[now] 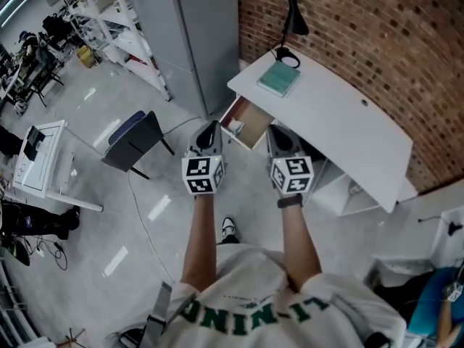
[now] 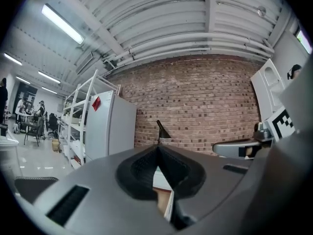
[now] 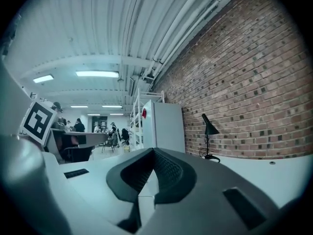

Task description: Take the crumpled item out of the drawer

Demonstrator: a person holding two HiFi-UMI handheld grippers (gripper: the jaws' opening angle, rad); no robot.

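Note:
Below the white desk [image 1: 341,122], a wooden drawer [image 1: 246,125] stands pulled out. A small pale thing [image 1: 233,127] lies at its near left corner, too small to tell what it is. My left gripper [image 1: 209,130] hangs just left of the drawer and my right gripper [image 1: 275,133] just right of it, both above it and touching nothing. The left gripper view shows the left gripper [image 2: 157,150] with its jaws together and empty, and a strip of the drawer [image 2: 164,202] below the tips. In the right gripper view, the right gripper [image 3: 154,153] is likewise shut and empty.
A teal book [image 1: 279,78] and a black desk lamp [image 1: 293,17] sit on the desk against the brick wall [image 1: 362,27]. A tall grey cabinet [image 1: 196,35] stands left of the desk. A dark chair [image 1: 134,140] is on the floor to the left.

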